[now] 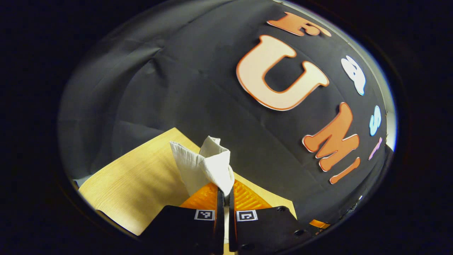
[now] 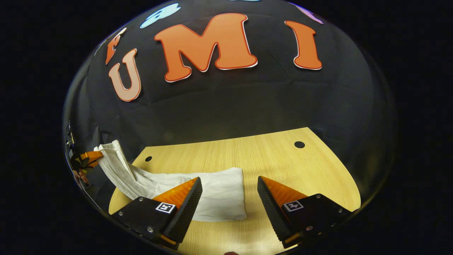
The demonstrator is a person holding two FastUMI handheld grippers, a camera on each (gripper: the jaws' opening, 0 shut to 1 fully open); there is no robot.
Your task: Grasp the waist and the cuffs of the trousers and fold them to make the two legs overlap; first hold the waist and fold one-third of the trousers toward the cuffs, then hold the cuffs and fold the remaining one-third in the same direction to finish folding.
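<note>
in the left gripper view, the left gripper (image 1: 225, 193) is pressed together, pinching a bunch of the white trousers (image 1: 208, 164) up above the wooden table (image 1: 141, 184). in the right gripper view, the right gripper (image 2: 230, 184) is spread wide and held just over the table (image 2: 283, 156). the trousers (image 2: 219, 191) lie flat near its fingers, then rise to the left up to the left gripper (image 2: 88, 157). two small dark holes (image 2: 299, 144) sit near the table's far edge.
</note>
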